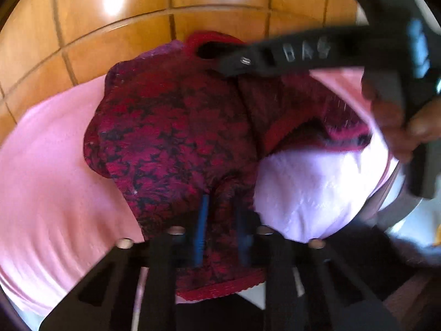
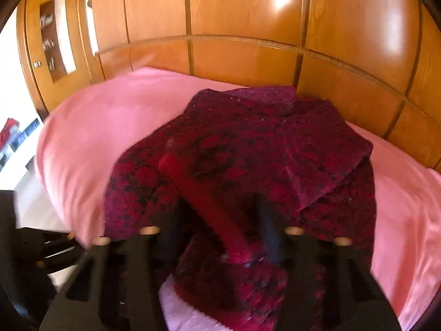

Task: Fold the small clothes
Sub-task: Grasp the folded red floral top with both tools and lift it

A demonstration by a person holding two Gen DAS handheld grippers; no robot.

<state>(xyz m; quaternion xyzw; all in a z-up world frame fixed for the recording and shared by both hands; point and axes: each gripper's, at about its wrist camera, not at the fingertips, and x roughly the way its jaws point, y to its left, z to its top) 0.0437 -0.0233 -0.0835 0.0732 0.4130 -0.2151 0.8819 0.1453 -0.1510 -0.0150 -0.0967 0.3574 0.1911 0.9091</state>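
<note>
Two grippers: left gripper (image 1: pixel 220 215) clamped on red garment (image 1: pixel 171 127) hem at six o'clock; right gripper (image 2: pixel 220 220) pinching its trim. Lift both evenly, keeping fabric taut.

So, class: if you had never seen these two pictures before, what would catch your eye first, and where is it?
First, the dark red patterned garment, crumpled in the middle on the pink bedding, with the left gripper pinching its near edge. Behind it rises the glossy wooden headboard. In the left wrist view the right gripper reaches in from the upper right.
</note>
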